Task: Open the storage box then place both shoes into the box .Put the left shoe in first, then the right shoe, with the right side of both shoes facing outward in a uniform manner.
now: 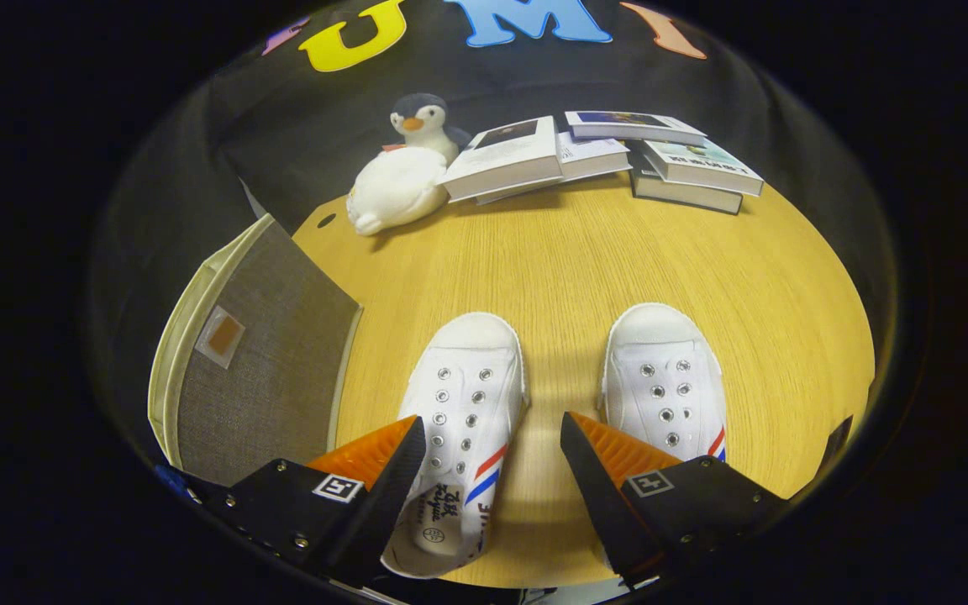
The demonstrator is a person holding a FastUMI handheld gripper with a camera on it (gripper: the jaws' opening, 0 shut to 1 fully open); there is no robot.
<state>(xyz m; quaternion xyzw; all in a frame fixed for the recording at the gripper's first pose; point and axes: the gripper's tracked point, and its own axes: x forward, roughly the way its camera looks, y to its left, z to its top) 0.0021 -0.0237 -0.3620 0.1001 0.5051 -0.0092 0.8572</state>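
Box sits at the desk's left edge, grey fabric lid with a small tag patch lying flat on it, so it looks closed; opening step not done as far as I can judge. Left shoe on the desk near the front edge, toe pointing away, heel end between the fingers, left finger overlapping its side. Gripper is spread wide, clamping nothing. Right shoe just beyond the right finger, parallel to the left one, clear gap between the two. Both shoes outside the box, so all placing is left: lid first, then left shoe, then right.

Desk is light wood grain, hole near the back left corner. Back edge: white plush, penguin toy behind it, books in loose stacks. Black cloth wall behind.
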